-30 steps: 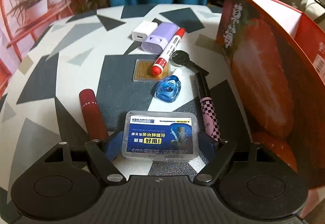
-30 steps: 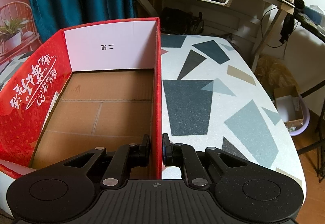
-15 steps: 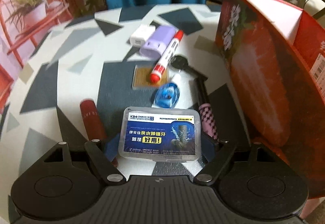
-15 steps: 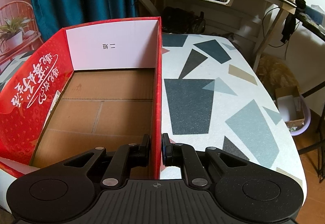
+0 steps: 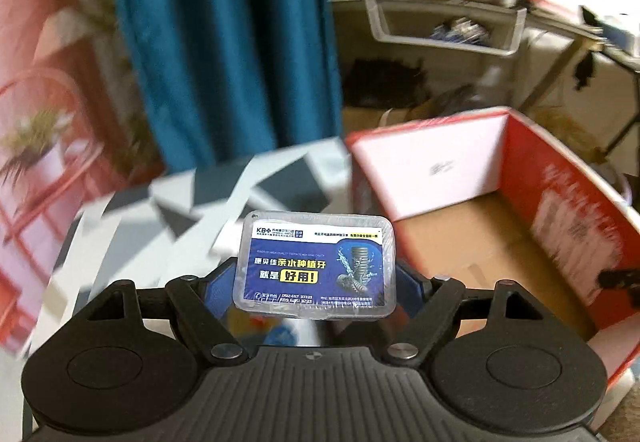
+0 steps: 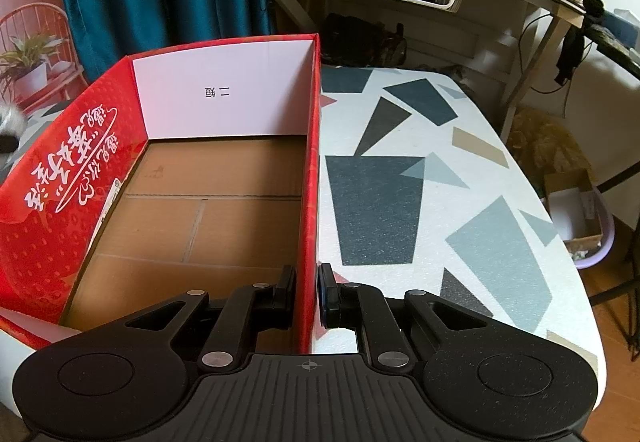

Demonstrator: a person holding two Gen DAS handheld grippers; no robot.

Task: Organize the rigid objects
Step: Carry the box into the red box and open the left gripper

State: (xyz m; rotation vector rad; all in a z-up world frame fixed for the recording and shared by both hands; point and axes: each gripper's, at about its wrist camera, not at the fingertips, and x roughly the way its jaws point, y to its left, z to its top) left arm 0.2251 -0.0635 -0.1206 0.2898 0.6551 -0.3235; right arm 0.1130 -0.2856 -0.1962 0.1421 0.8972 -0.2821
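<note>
Tabletop (image 6: pixel 420 145) patterned with grey and dark shapes carries a big red cardboard box (image 6: pixel 72 201), open at the top with a bare brown floor. Right gripper (image 6: pixel 307 292) is pinched tight on the box's right wall, one finger inside and one outside. Left gripper (image 5: pixel 316 282), jaws spread wide, clamps a clear plastic case with a blue label (image 5: pixel 318 266) by its two short ends; the case hangs in the air just beside the box's near left corner, label facing up
</note>
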